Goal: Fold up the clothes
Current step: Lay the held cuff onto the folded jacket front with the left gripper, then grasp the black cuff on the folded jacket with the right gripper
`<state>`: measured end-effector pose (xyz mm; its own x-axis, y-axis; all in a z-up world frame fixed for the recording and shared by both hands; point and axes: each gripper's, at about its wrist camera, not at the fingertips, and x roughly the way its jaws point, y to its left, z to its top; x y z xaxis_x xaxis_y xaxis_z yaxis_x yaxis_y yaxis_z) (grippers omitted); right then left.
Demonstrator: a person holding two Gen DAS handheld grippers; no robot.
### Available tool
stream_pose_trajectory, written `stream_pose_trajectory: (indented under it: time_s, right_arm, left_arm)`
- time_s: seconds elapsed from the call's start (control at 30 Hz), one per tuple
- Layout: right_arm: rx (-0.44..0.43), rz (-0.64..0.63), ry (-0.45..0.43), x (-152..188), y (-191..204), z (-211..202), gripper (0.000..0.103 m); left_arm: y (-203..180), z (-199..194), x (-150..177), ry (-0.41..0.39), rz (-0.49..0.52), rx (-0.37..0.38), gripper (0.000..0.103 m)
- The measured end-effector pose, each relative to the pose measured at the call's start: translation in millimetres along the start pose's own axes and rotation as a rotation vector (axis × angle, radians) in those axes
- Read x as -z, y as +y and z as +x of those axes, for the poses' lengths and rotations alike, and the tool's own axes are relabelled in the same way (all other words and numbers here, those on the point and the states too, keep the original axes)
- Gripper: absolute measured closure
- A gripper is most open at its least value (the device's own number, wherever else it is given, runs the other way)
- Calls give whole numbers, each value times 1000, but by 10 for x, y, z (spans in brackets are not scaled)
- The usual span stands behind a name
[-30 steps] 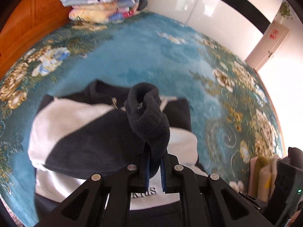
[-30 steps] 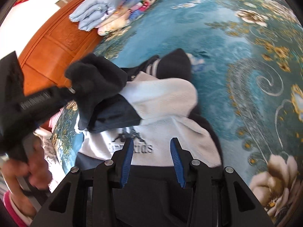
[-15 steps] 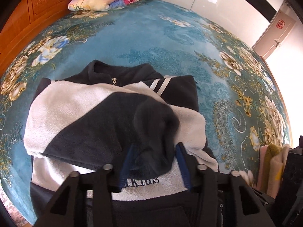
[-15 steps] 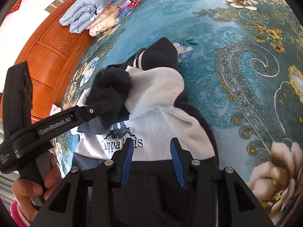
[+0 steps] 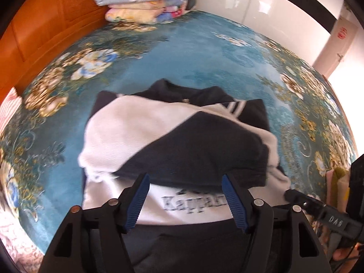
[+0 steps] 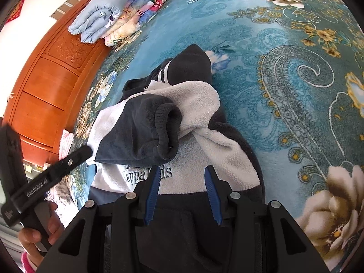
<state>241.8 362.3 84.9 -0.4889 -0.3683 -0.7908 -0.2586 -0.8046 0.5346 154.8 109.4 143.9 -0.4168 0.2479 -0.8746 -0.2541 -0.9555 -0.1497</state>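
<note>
Left wrist view
- Left gripper [image 5: 185, 199]: jaws apart, having just been opening; nothing between the blue pads, which hang over the printed chest of the fleece top.
- Fleece top [image 5: 141, 134]: navy and white, lying on the bed [image 5: 204, 52], collar toward the far side, a dark sleeve [image 5: 204, 150] folded across its front.
- Lettering [image 5: 193, 201]: partly covered by the sleeve's edge.
- Right gripper [image 5: 318, 207]: only a black finger shows at the right edge; its state cannot be told from here.
- Folded quilts [image 5: 145, 0]: stacked at the far end of the bed against the wooden headboard [image 5: 45, 29].

Right wrist view
- Right gripper [image 6: 183, 193]: jaws part-way apart, empty, above the lower hem of the fleece top [image 6: 200, 113].
- Sleeve cuff [image 6: 167, 132]: ribbed, resting on the white chest just above the lettering [image 6: 145, 175].
- Left gripper [image 6: 56, 166]: one black finger visible at the left, beside the top's edge, held by a hand [image 6: 38, 234] in a pink cuff.
- Folded quilts [image 6: 113, 11]: far corner of the bed [image 6: 284, 91].
</note>
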Motion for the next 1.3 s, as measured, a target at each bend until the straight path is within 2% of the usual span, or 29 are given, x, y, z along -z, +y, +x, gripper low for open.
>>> stream_pose_trajectory:
  time_s: [0.23, 0.3, 0.33, 0.43, 0.67, 0.97, 1.1, 1.2, 1.3]
  right_arm:
    - [-24, -3, 9, -15, 102, 65, 62]
    - [-37, 7, 9, -21, 128, 90, 54]
    - [-40, 9, 8, -26, 146, 102, 51]
    - [-32, -2, 15, -52, 206, 154, 51]
    - [4, -20, 46, -211, 314, 406, 51]
    - [54, 13, 95, -348, 186, 784, 51]
    - [10, 68, 77, -371, 96, 842, 51]
    - [-51, 102, 26, -385, 110, 760, 51]
    - [-60, 105, -17, -407, 205, 665, 53]
  left_arm:
    - [860, -189, 273, -80, -185, -129, 33]
    - [1004, -210, 319, -108, -230, -148, 33]
    - [1041, -231, 337, -136, -243, -140, 33]
    - [1149, -289, 392, -215, -279, -116, 33]
    - [1209, -199, 442, -198, -305, -53, 33]
    - [1394, -255, 453, -261, -346, -35, 35]
    - [1457, -262, 485, -285, -361, -22, 35]
    - [1477, -275, 512, -312, -372, -21, 33]
    - [1462, -273, 509, -318, -361, -28, 33]
